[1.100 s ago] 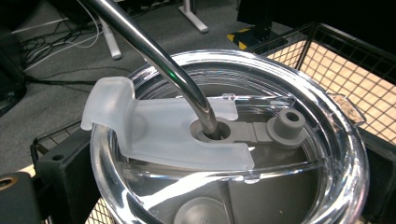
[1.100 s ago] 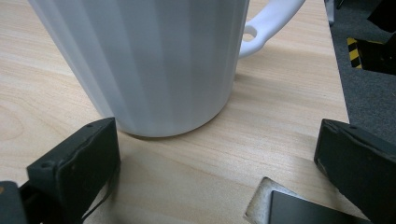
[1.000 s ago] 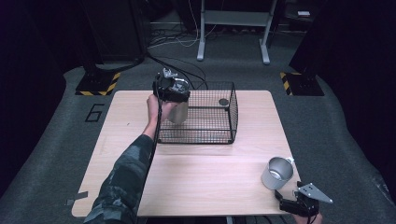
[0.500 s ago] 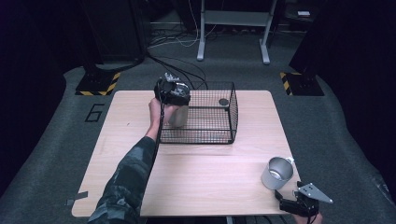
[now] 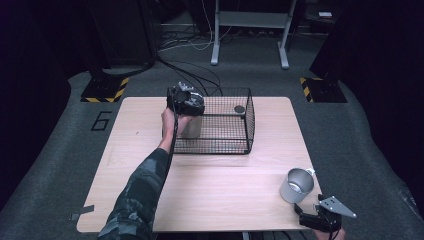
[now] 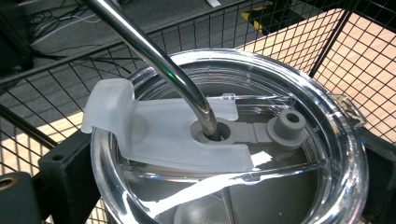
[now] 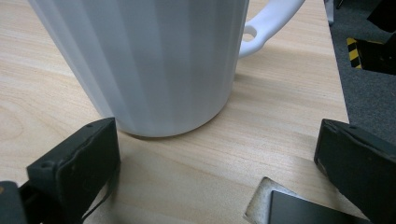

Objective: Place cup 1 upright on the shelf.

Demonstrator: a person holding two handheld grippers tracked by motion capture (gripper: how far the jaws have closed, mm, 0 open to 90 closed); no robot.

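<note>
At a wooden table point(image 5: 220, 195) in a dark room, you are holding the left gripper point(image 5: 187, 102) over the left end of a black wire basket point(image 5: 225, 145), just above the middle of the high view, with your camouflage sleeve point(image 5: 137, 195) reaching up from the bottom edge. The gripper is closing its jaws on a steel tumbler point(image 5: 191, 126) standing inside the basket against its left wall. In the left gripper view, the two black jaws are sitting against either side of the tumbler's clear lid point(image 6: 233, 144), pinching it, while a metal straw point(image 6: 154, 51) is slanting up from the lid's centre toward the upper left of the frame and a frosted flap point(image 6: 154, 135) is lying across the top. A small dark round object point(image 5: 239, 109) is lying in the basket's far right corner. At the lower right of the high view, you are resting the right gripper point(image 5: 320, 220) at the table's near edge, just below a metal mug point(image 5: 296, 185). In the right gripper view, its jaws are standing spread wide apart, gripping nothing, with the mug's fluted wall point(image 7: 144, 60) just ahead and the handle point(image 7: 268, 23) pointing to the upper right of the frame.
</note>
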